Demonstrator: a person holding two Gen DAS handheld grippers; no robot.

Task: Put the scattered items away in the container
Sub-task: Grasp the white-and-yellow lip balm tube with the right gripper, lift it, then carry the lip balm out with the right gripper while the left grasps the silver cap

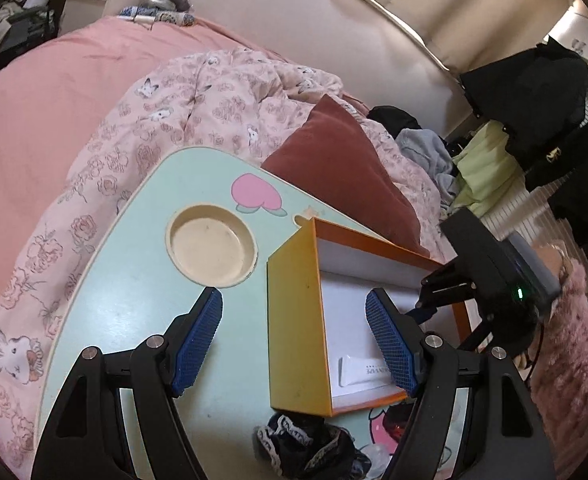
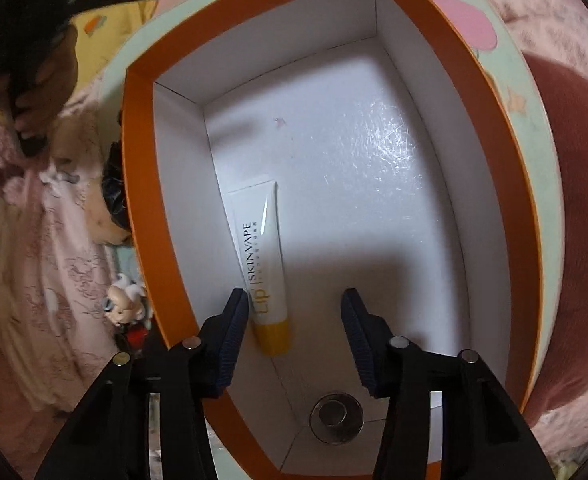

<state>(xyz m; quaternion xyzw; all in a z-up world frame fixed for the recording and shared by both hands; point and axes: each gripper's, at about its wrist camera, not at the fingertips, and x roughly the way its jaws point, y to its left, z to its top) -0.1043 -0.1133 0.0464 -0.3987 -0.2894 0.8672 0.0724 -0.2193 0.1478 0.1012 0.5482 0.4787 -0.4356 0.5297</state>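
Observation:
An orange box [image 1: 294, 320] with a white inside stands on the mint lap table [image 1: 134, 320]. It fills the right wrist view [image 2: 134, 200]. A white lip-balm tube with a yellow cap [image 2: 260, 264] lies inside it, also seen in the left wrist view [image 1: 363, 374]. A round metal piece [image 2: 335, 414] lies on the box floor. My right gripper [image 2: 294, 312] is open and empty above the tube's cap end, inside the box. My left gripper [image 1: 294, 328] is open and empty, straddling the box's near wall. A black lacy cloth [image 1: 305, 444] lies on the table beside the box.
The table has a round cup recess [image 1: 212, 246]. It stands on a bed with a pink floral quilt [image 1: 154, 128] and a dark red cushion [image 1: 345, 168]. A small figurine [image 2: 128, 308] lies outside the box. Clothes [image 1: 533, 100] hang at the right.

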